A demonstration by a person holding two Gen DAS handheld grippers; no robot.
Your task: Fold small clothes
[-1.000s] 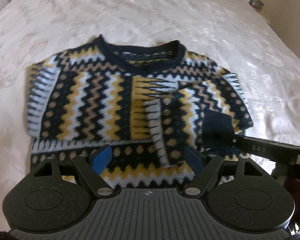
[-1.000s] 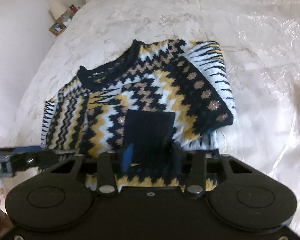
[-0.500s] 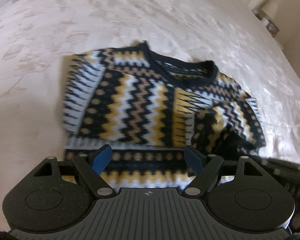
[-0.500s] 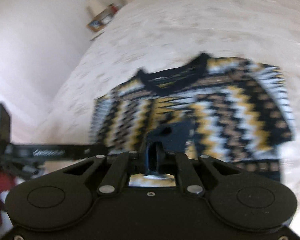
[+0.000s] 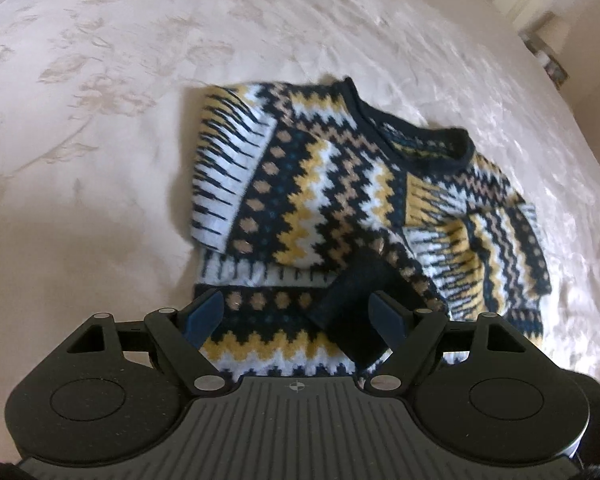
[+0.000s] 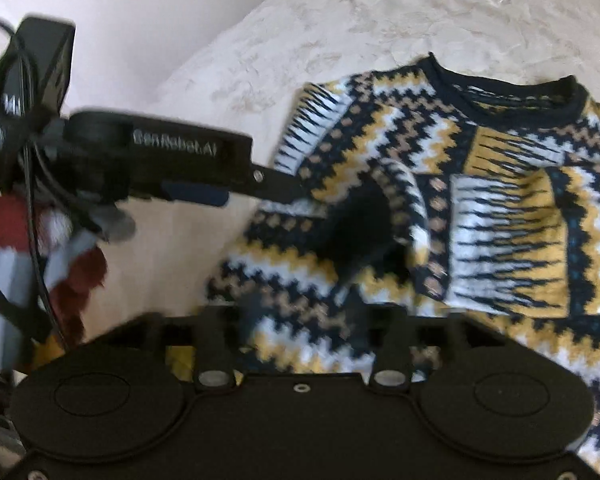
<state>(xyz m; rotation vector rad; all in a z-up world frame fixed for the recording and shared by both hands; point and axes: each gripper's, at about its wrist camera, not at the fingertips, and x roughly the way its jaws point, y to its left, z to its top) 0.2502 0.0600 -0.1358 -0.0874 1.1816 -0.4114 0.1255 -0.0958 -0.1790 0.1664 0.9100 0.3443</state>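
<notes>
A cream, leaf-patterned bedspread (image 5: pixel 140 80) filled the background, pale wall beyond its far edge, and out in its middle lay the zigzag sweater (image 5: pixel 320 184), well away from every edge. Both sleeves appeared already folded in across the body: one striped sleeve doubled over the chest on the left in the left wrist view, the other crossing from the right, its dark navy cuff (image 5: pixel 356 304) resting on the lower front near the hem. So the side folds looked done; what seemed left was bringing the hem up toward the collar (image 5: pixel 412 136) to halve the body. The sweater's long axis ran hem to neck, pointing away from the person and tilted toward the bedspread's far right corner, neckline farthest off. The left gripper (image 5: pixel 296 314) hovered just over the hem, jaws spread wide, the cuff showing between them but nothing pinched. The right gripper (image 6: pixel 300 316) was blurred, its jaws opening, knit visible between them but no pad appearing to press on it, cuff lying free just beyond.
</notes>
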